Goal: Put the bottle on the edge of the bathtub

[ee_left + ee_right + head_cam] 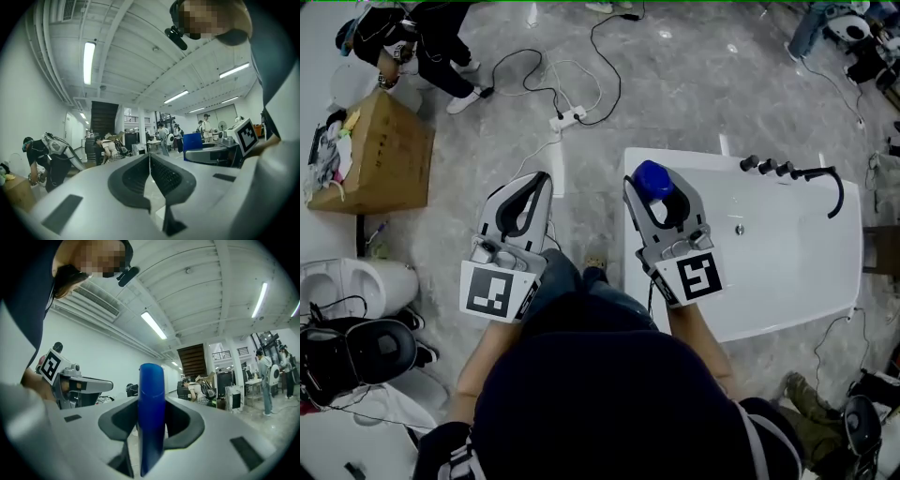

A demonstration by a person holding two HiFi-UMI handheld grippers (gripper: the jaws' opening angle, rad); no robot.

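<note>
Above the left end of the bathtub (787, 281), just inside its rim, the bottle (652, 176) is hanging in the air rather than resting on anything. It is blue with a rounded top, and it seems to be riding upright, which suits a thing that is meant to be stood on a narrow ledge. The right gripper (657, 192) is carrying it: the jaws are standing partly apart because the bottle's body is filling the gap, and the dark pads are pressing on both of its sides. The right gripper view is showing the blue body running straight up through the middle of the jaws, so the grip looks centred and the base is probably hanging free below for setting down.

The tub's broad white rim is lying just beside and under the load, so the placing looks close but not yet done. The dark tap fittings (792, 172) are sitting along the far rim, well apart from the bottle, leaving the left end free.

The left gripper (542, 184) is pointing the same way over the grey floor (675, 75), beside the tub and not above it. Its jaws are meeting at the tips with nothing between them, so it is likely just travelling alongside. Farther out, a cardboard box (380, 155) and loose cables (567, 119) are lying on the floor.
</note>
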